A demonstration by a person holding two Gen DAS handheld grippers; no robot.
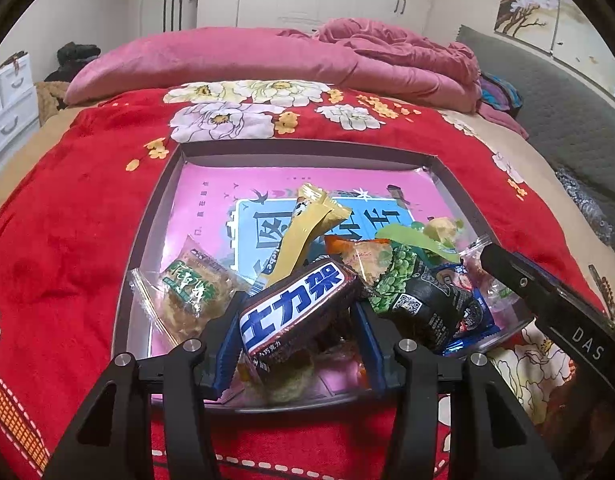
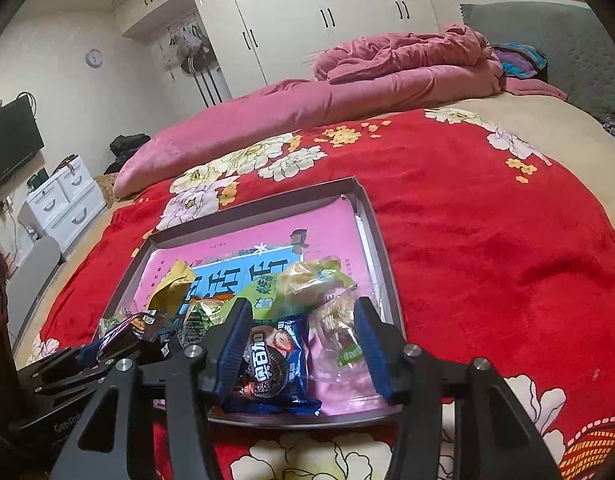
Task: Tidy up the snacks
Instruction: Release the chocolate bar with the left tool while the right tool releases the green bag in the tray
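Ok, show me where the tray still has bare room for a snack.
The far half of the tray is bare pink floor, from the far rim down to the yellow packet. A narrower strip runs along its left wall, beside the clear pastry pack. The near half is crowded: chocolate bar, green pea bag, blue cookie pack.

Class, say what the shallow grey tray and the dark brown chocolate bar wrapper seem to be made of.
Shallow grey tray: probably cardboard, from its thin, matte, folded walls; glossy printed pink floor. Dark brown chocolate bar wrapper: likely plastic film, shiny and crinkled.
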